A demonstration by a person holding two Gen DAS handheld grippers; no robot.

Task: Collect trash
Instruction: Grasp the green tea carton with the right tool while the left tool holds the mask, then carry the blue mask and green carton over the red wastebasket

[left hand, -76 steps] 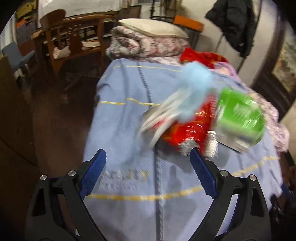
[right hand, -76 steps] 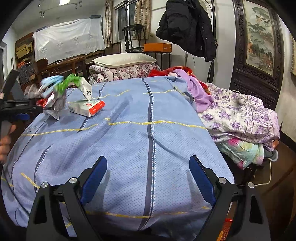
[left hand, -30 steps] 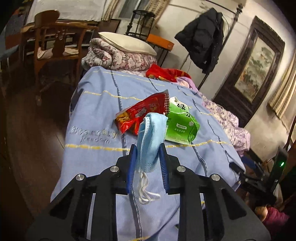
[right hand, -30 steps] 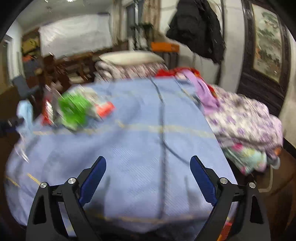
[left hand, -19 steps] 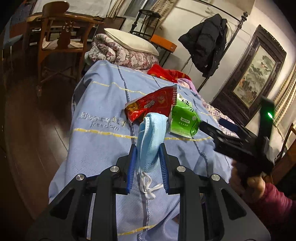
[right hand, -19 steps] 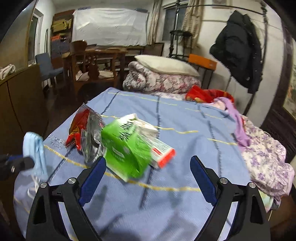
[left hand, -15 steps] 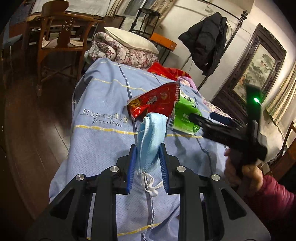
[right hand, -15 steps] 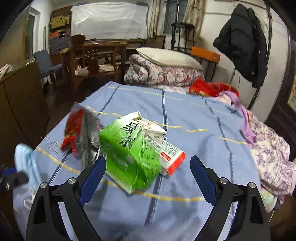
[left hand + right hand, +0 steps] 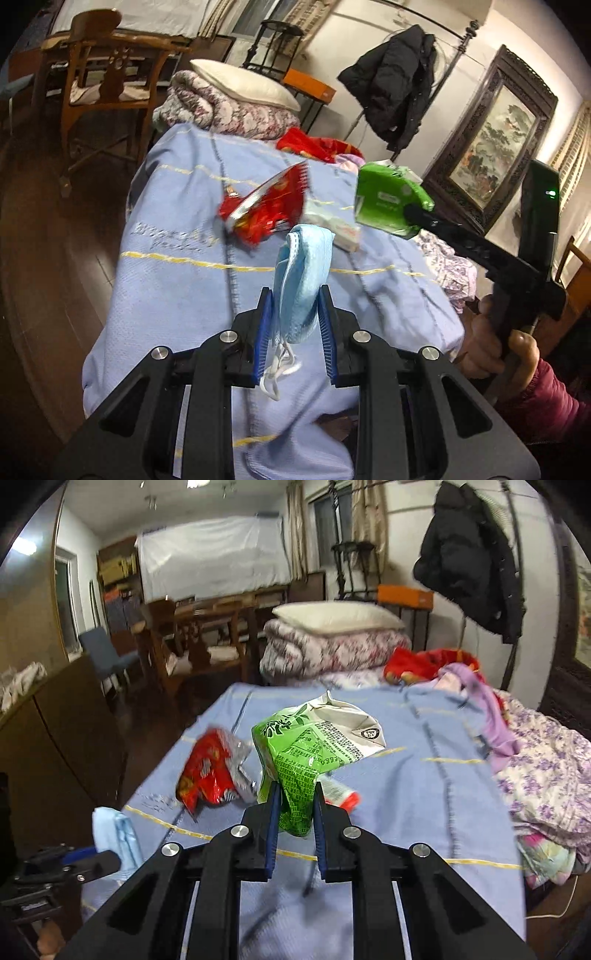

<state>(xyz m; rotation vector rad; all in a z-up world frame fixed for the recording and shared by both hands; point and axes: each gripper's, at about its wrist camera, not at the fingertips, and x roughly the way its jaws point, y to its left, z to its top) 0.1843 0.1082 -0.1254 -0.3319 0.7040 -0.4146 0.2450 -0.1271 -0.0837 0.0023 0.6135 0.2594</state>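
Note:
My left gripper (image 9: pixel 295 299) is shut on a light blue face mask (image 9: pixel 303 273), held above the near end of the blue bed cover (image 9: pixel 177 280). The mask also shows at the lower left of the right wrist view (image 9: pixel 118 834). My right gripper (image 9: pixel 295 794) is shut on a crumpled green and white packet (image 9: pixel 306 746), lifted off the bed; it also shows in the left wrist view (image 9: pixel 388 201). A red snack bag (image 9: pixel 207 775) lies on the cover, seen too in the left wrist view (image 9: pixel 266 210). A white and red box (image 9: pixel 338 794) lies beside it.
Folded quilts and a pillow (image 9: pixel 332 635) are stacked at the head of the bed. Loose clothes (image 9: pixel 535 760) lie along the bed's right side. A wooden chair (image 9: pixel 107 92) stands on the dark floor to the left. A black coat (image 9: pixel 472 565) hangs at the back.
My right gripper has closed on the green packet and lifted it off the bed. My left gripper still holds the mask and has shifted only slightly.

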